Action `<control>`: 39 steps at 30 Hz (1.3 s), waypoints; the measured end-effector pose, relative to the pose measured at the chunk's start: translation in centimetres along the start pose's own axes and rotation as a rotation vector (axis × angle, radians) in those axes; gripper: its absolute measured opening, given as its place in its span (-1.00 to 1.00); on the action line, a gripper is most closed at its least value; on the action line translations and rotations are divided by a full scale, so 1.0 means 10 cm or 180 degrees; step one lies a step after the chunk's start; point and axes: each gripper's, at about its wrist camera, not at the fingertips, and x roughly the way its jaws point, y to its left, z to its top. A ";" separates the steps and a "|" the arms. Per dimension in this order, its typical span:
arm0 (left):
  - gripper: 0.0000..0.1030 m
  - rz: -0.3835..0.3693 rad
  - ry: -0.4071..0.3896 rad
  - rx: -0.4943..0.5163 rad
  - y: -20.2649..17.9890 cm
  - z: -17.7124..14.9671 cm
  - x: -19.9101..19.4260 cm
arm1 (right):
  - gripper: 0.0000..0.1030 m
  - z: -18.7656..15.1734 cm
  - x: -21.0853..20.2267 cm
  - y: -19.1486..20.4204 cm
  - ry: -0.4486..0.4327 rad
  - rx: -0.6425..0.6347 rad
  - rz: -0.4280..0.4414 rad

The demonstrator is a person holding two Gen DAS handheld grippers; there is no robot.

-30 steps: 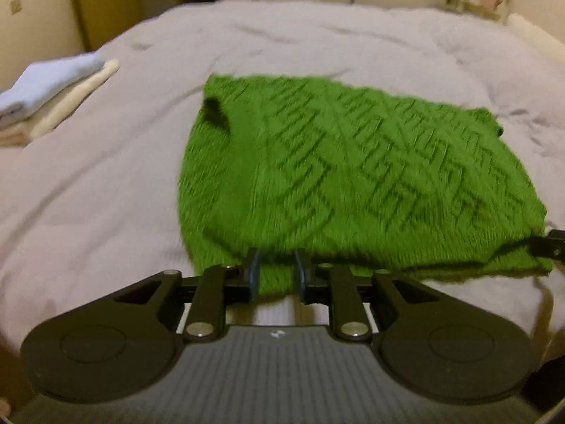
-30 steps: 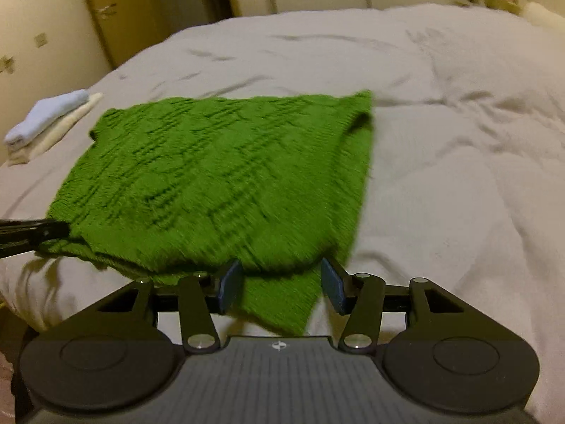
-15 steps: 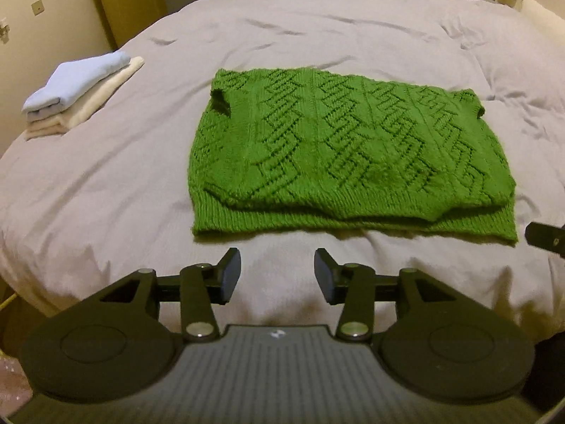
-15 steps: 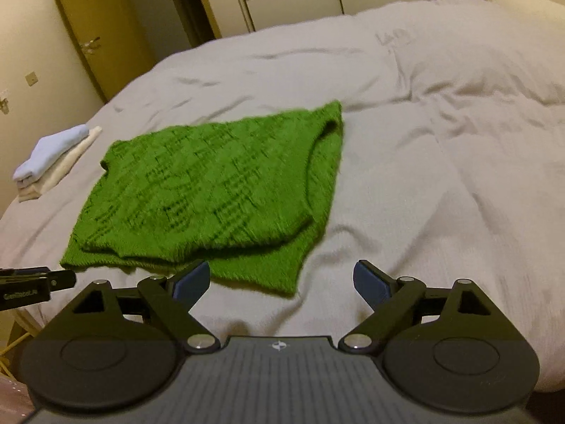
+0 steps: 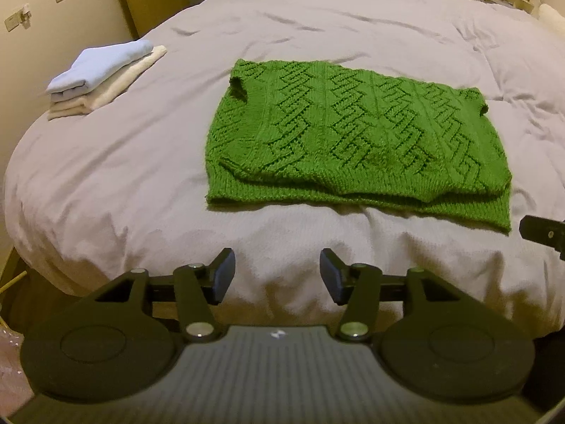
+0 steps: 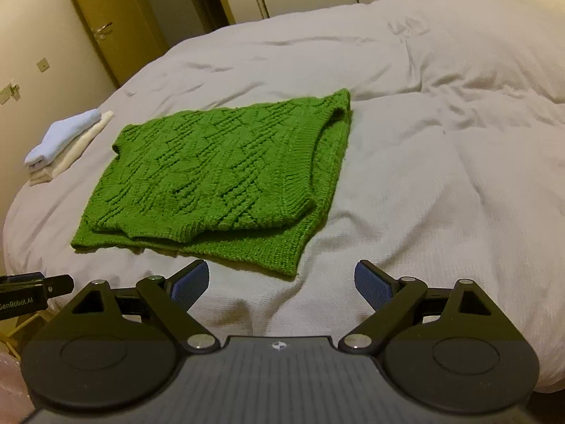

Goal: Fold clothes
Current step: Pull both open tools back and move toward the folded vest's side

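Note:
A green knitted sweater vest lies folded in half on the grey bed cover, its top layer a little short of the lower hem; it also shows in the right wrist view. My left gripper is open and empty, held off the bed's near edge, apart from the vest. My right gripper is wide open and empty, just short of the vest's near right corner. The tip of the right gripper shows at the right edge of the left wrist view.
A stack of folded light blue and cream clothes sits at the bed's left edge, also in the right wrist view. The bed cover stretches wide to the right. A wooden door and wardrobe stand behind.
Both grippers let go of the vest's hem, opened, and pulled back toward the bed's near edge. The vest now lies folded and still.

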 end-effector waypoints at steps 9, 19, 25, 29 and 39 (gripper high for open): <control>0.06 -0.0134 -0.0071 0.0037 0.23 0.00 0.13 | 0.95 -0.05 0.01 0.31 -0.0048 -0.0072 -0.0264; 0.07 -0.0450 0.0015 -0.0145 0.39 -0.09 0.38 | 0.95 -0.03 0.03 0.57 0.0020 -0.0374 -0.0601; 0.14 -0.0453 0.0020 -0.0242 0.52 -0.12 0.45 | 0.95 -0.02 0.17 0.61 0.0117 -0.0411 -0.0649; 0.15 -0.0413 0.0064 -0.0296 0.59 -0.12 0.52 | 0.95 -0.02 0.28 0.61 0.0184 -0.0442 -0.0627; 0.17 -0.0527 0.0080 -0.0349 0.55 -0.06 0.58 | 0.95 0.01 0.44 0.46 0.0267 -0.0290 -0.0578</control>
